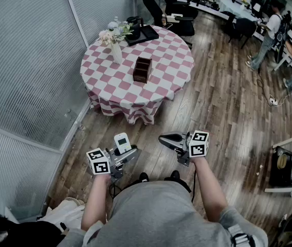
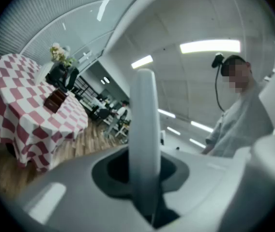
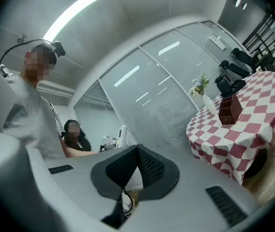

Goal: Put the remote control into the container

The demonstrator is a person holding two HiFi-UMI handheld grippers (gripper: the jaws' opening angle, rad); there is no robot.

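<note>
Two grippers: both held level above the wooden floor (image 1: pixel 223 117).
Left gripper (image 1: pixel 120 153): jaws pinch the white remote control (image 1: pixel 122 142), which stands upright between them.
Right gripper (image 1: pixel 165 138): jaws pressed together, nothing between.
Container (image 1: pixel 142 69): brown box on the checkered table (image 1: pixel 110 96), well apart from the remote control.

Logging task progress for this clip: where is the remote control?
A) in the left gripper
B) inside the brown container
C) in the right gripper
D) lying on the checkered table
A: the remote control stands clamped in the fingers of the left gripper.
</note>
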